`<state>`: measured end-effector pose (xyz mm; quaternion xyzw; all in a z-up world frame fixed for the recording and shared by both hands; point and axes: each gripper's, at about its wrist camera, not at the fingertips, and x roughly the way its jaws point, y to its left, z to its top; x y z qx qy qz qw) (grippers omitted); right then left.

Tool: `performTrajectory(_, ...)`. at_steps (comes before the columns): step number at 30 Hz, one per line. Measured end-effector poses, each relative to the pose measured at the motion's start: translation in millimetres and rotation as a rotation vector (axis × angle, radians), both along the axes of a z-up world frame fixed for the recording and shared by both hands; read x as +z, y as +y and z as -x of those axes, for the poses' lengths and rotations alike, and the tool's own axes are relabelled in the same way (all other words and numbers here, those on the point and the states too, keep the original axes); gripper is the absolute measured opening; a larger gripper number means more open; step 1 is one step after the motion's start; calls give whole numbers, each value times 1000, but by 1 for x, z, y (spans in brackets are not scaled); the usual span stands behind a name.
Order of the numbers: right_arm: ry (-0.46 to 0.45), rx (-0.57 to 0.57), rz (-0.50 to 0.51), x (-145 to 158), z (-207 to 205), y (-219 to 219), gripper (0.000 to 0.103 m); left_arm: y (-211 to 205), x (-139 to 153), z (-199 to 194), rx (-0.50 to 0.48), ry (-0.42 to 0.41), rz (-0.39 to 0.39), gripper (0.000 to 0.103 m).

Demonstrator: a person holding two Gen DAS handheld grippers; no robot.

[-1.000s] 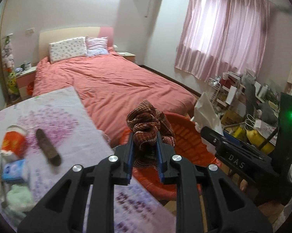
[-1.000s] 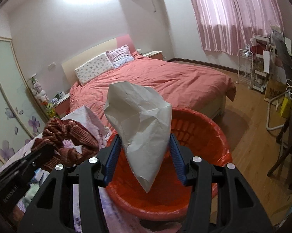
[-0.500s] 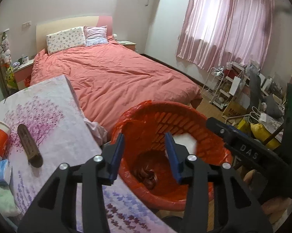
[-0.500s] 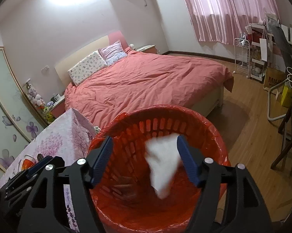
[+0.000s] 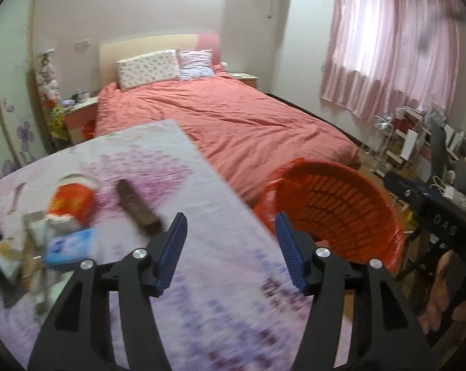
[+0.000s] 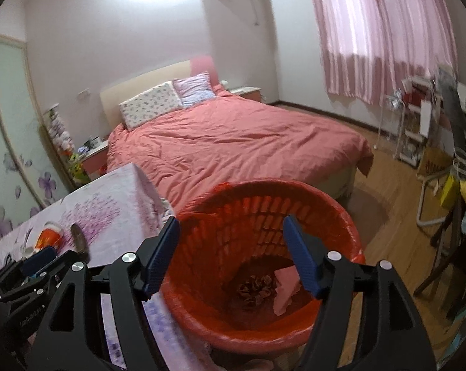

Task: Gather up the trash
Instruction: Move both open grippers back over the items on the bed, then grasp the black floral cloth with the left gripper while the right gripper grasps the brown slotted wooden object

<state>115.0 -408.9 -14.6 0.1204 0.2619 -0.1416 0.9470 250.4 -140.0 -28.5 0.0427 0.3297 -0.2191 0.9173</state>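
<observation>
An orange-red trash basket [image 6: 341, 216] stands beside the table; it also shows in the left wrist view [image 5: 341, 198]. At its bottom lie a brown-red knitted rag [image 6: 254, 287] and a crumpled paper [image 6: 284, 290]. My right gripper [image 6: 231, 256] is open and empty above the basket. My left gripper [image 5: 230, 250] is open and empty over the table's right edge. On the table lie a brown banana peel [image 5: 138, 207], a red paper cup [image 5: 72, 202], a blue tissue pack [image 5: 70, 247] and more scraps [image 5: 7, 247] at the far left.
The table has a floral purple cloth [image 5: 202, 293]. A bed with a pink cover [image 5: 233, 123] stands behind the table and basket. Cluttered shelves and a chair [image 6: 434, 160] are at the right on the wooden floor [image 6: 387, 222].
Both grippers let go: the rag and the paper dropped into the basket. My left gripper then swung left, back over the table. Both grippers are wide open.
</observation>
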Motion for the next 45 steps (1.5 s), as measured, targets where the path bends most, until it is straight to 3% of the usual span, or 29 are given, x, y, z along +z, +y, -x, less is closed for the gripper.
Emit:
performTrajectory(10, 22, 188, 38, 2, -12, 81, 69, 122, 5, 11, 238, -28, -10, 63)
performTrajectory(23, 117, 326, 31, -35, -54, 158, 68, 288, -16, 4, 592, 2, -51, 65)
performTrajectory(26, 155, 349, 8, -46, -81, 169, 67, 309, -18, -1, 632, 9, -50, 69)
performTrajectory(31, 236, 362, 51, -63, -129, 187, 65, 329, -28, -9, 661, 42, -35, 71)
performTrajectory(38, 340, 369, 47, -81, -152, 185, 64, 330, -36, -21, 645, 49, -22, 76)
performTrajectory(43, 340, 384, 66, -78, -145, 187, 46, 335, -46, -34, 657, 80, -30, 76)
performTrajectory(45, 341, 396, 73, -77, -145, 190, 44, 338, -49, -37, 662, 98, -16, 72)
